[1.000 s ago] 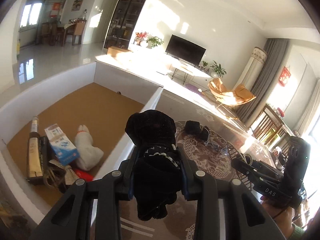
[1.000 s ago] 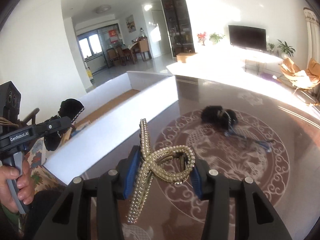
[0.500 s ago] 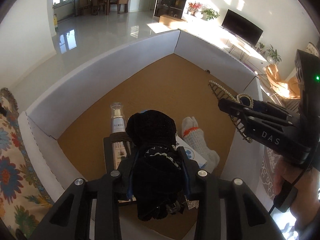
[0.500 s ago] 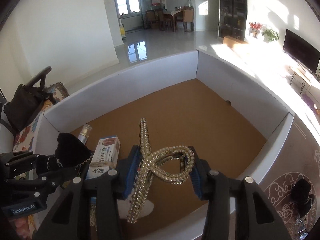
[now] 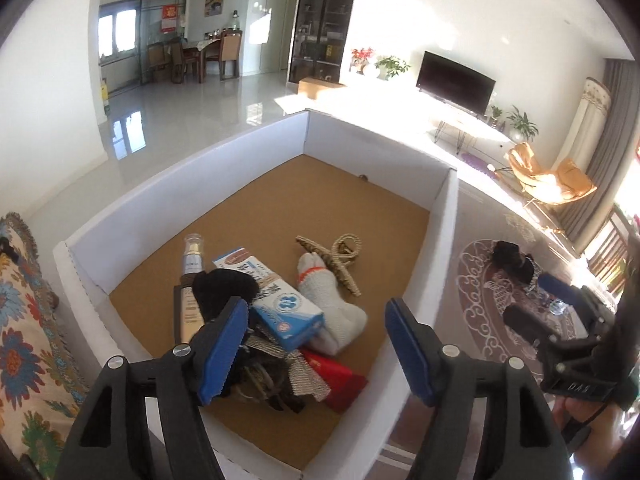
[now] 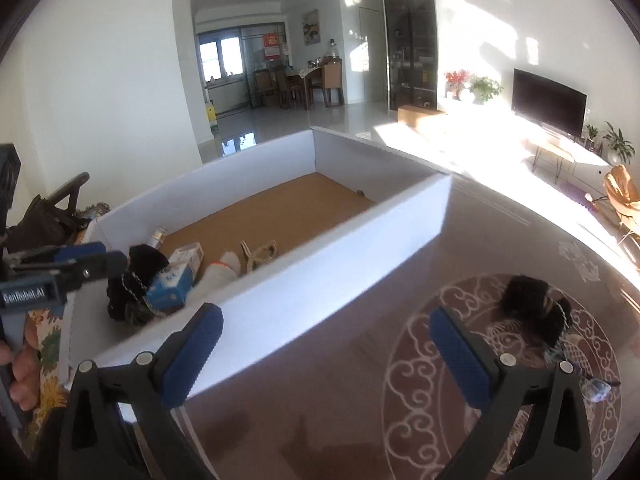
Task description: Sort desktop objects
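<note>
Now the left gripper (image 5: 316, 340) is hanging with its blue-padded jaws spread wide and nothing between them, above the near end of the white box (image 5: 192, 184). Right beneath it, a black plush toy (image 5: 224, 292) is lying on the pile on the box's brown floor, touching a blue-and-white carton (image 5: 280, 304) whose printing is too small to read. Beside the carton a white sock (image 5: 336, 304) is resting, and a pearl-studded hair claw (image 5: 336, 258) is lying against the sock's toe end. A slim bottle with a gold collar (image 5: 191, 256) and a red packet (image 5: 340, 380) are also sitting in that heap.

Over the dark patterned table (image 6: 360, 420), the right gripper (image 6: 326, 354) is hovering outside the box wall, jaws likewise wide apart and empty. Ahead of it, another black fuzzy item (image 6: 528, 304) is sitting on the table's round white motif, with clear glasses (image 6: 592, 388) close by. "GenRobot.AI" is showing on the left tool's side, and "DAS" on the right tool's.
</note>
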Demonstrator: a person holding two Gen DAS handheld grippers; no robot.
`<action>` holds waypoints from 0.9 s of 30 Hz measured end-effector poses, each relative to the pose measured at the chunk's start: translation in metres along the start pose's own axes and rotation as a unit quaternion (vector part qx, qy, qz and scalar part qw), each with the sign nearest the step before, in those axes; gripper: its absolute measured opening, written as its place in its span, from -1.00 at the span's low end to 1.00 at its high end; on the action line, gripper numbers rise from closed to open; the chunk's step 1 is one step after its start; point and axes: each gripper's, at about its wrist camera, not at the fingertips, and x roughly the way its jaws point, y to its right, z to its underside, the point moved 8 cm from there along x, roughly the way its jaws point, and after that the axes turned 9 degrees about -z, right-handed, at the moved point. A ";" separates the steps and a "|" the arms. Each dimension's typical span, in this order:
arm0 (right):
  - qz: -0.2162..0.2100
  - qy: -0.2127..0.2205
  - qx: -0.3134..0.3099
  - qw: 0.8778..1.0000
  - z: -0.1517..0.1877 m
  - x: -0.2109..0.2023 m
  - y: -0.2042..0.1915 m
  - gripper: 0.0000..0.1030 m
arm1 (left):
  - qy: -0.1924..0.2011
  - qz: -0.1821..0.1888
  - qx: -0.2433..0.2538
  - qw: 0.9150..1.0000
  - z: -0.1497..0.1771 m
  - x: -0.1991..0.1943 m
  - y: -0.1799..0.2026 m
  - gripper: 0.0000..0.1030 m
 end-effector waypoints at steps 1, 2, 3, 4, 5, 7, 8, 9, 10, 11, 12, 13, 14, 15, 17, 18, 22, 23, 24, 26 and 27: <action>0.020 -0.010 0.008 1.000 0.026 -0.015 0.017 1.00 | 0.007 0.021 0.011 1.000 0.002 -0.010 0.018 0.57; 0.042 -0.022 0.017 0.999 0.053 -0.028 0.034 1.00 | 0.013 0.042 0.025 0.999 0.007 -0.019 0.037 0.63; 0.066 -0.035 0.029 0.997 0.081 -0.042 0.053 1.00 | 0.017 0.060 0.040 0.997 0.015 -0.028 0.058 0.75; 0.091 -0.046 0.045 0.994 0.107 -0.056 0.073 1.00 | 0.017 0.077 0.057 0.995 0.022 -0.031 0.078 0.86; 0.115 -0.059 0.064 0.990 0.131 -0.071 0.094 1.00 | 0.010 0.093 0.074 0.993 0.031 -0.032 0.098 0.91; 0.153 -0.079 0.103 0.980 0.169 -0.097 0.130 1.00 | -0.019 0.119 0.107 0.987 0.058 -0.023 0.140 0.94; 0.168 -0.082 0.120 0.975 0.184 -0.109 0.144 1.00 | -0.036 0.122 0.123 0.984 0.073 -0.016 0.158 0.94; 0.175 -0.088 0.141 0.971 0.195 -0.120 0.158 1.00 | -0.050 0.120 0.138 0.982 0.087 -0.005 0.173 0.94; 0.176 -0.087 0.162 0.967 0.203 -0.129 0.168 1.00 | -0.063 0.116 0.151 0.980 0.098 0.009 0.186 0.94; 0.177 -0.080 0.179 0.965 0.206 -0.138 0.177 1.00 | -0.076 0.109 0.161 0.978 0.107 0.021 0.197 0.94; 0.179 -0.075 0.191 0.962 0.207 -0.143 0.182 1.00 | -0.085 0.104 0.168 0.977 0.114 0.031 0.205 0.94; 0.183 -0.074 0.198 0.960 0.209 -0.145 0.183 1.00 | -0.090 0.098 0.174 0.976 0.121 0.038 0.212 0.94; 0.184 -0.070 0.202 0.959 0.209 -0.146 0.183 1.00 | -0.092 0.090 0.179 0.975 0.128 0.042 0.216 0.94; 0.186 -0.071 0.202 0.959 0.209 -0.147 0.184 1.00 | -0.089 0.083 0.181 0.976 0.131 0.044 0.220 0.94; 0.199 -0.084 0.192 0.957 0.209 -0.145 0.184 1.00 | -0.082 0.072 0.184 0.977 0.132 0.050 0.222 0.94; 0.207 -0.091 0.186 0.956 0.209 -0.143 0.183 1.00 | -0.079 0.066 0.186 0.977 0.132 0.054 0.222 0.94; 0.203 -0.089 0.187 0.957 0.210 -0.141 0.177 1.00 | -0.078 0.041 0.187 0.978 0.135 0.067 0.211 0.96; 0.204 -0.090 0.187 0.957 0.209 -0.139 0.178 1.00 | -0.067 0.046 0.180 0.980 0.135 0.066 0.208 0.96; 0.204 -0.090 0.187 0.957 0.210 -0.139 0.178 1.00 | -0.069 0.039 0.176 0.981 0.135 0.067 0.205 0.96; 0.204 -0.090 0.187 0.957 0.210 -0.139 0.177 1.00 | -0.069 0.035 0.165 0.983 0.134 0.070 0.202 0.96; 0.204 -0.090 0.187 0.957 0.210 -0.139 0.177 1.00 | -0.068 0.034 0.159 0.984 0.134 0.070 0.200 0.96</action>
